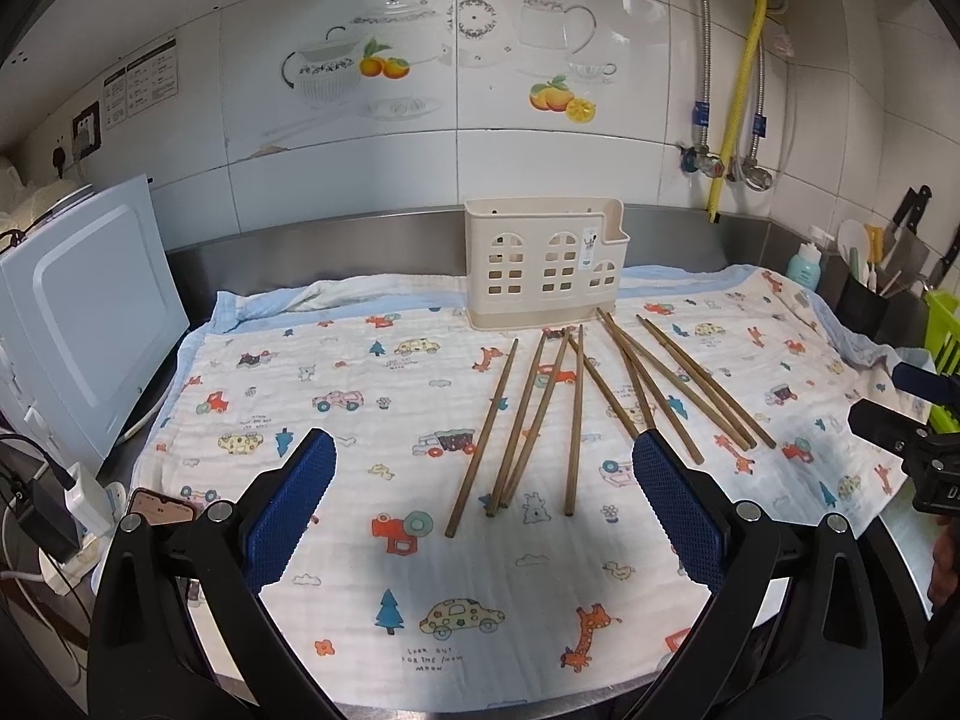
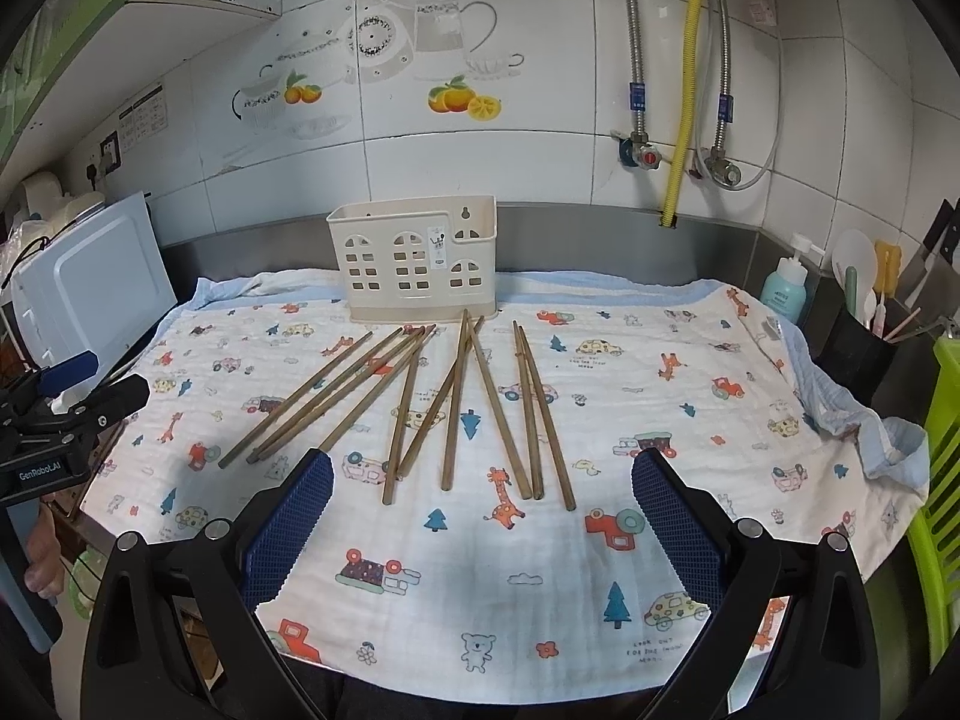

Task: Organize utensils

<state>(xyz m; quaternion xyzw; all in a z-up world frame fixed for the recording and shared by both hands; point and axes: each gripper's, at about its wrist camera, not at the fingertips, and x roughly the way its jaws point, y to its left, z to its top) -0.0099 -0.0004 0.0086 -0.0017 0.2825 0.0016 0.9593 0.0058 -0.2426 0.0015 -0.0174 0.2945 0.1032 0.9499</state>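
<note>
Holder interior: the cream utensil holder (image 1: 545,264) stands at twelve o'clock on the cloth; what its compartments contain cannot be told from either view.
Holder label: a small sticker (image 2: 438,247) on its front, print too small to read.
Wall notices: the sheets (image 1: 141,81) at ten o'clock, text too small to read.
Phone: a phone (image 1: 161,506) at eight o'clock, partly hidden behind the left gripper's finger (image 1: 292,507).
Right gripper: in the left wrist view, cut off by the three o'clock edge (image 1: 912,414).
Crossed chopsticks: where the chopsticks (image 2: 420,402) overlap, the lower ones are partly covered.
Green rack: cut off at four o'clock (image 2: 942,480).
</note>
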